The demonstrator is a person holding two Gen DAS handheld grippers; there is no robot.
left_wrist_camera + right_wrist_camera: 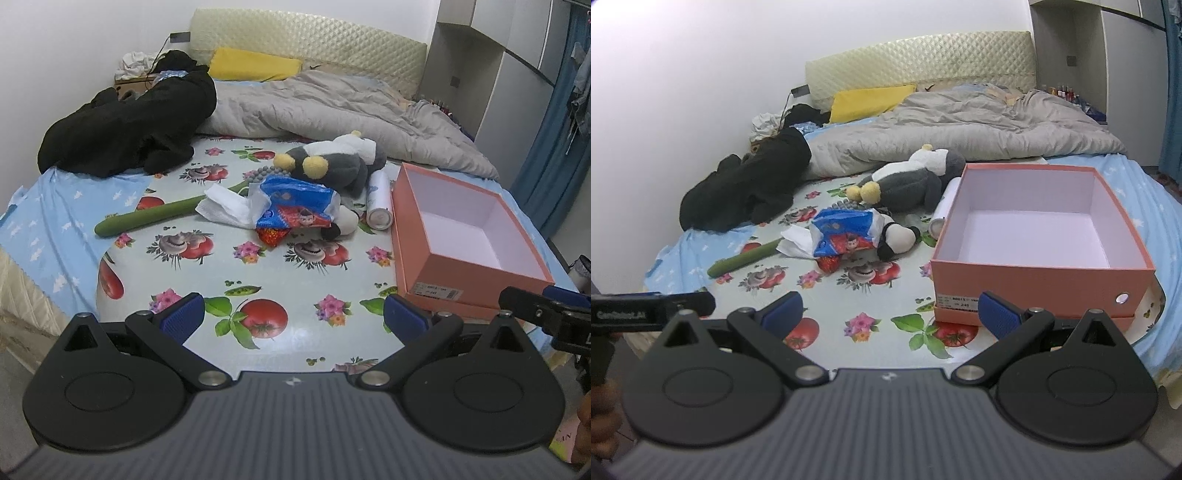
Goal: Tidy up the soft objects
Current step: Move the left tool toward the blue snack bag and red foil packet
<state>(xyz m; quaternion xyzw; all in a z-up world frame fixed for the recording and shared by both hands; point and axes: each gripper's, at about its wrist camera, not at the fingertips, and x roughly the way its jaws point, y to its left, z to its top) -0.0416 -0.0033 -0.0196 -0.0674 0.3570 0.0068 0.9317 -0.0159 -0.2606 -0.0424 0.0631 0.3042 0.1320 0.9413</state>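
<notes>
On a fruit-print cloth (221, 266) on the bed lie a grey-and-white plush penguin (332, 162) (908, 181), a small black-and-white plush (343, 221) (897, 238), a green cucumber toy (147, 218) (746, 258), a blue snack bag (295, 203) (846, 230) with white tissue (225, 208), and a red wrapper (271, 234). An empty open pink box (461, 236) (1034, 240) stands on the right. My left gripper (293, 317) and right gripper (890, 314) are open and empty, hovering near the cloth's front edge.
A white spray can (380, 199) lies beside the box. A black garment (129, 129) lies at the back left, a grey duvet (332, 107) and a yellow pillow (255, 64) behind. A wardrobe (517, 55) and a blue curtain (557, 147) stand at the right.
</notes>
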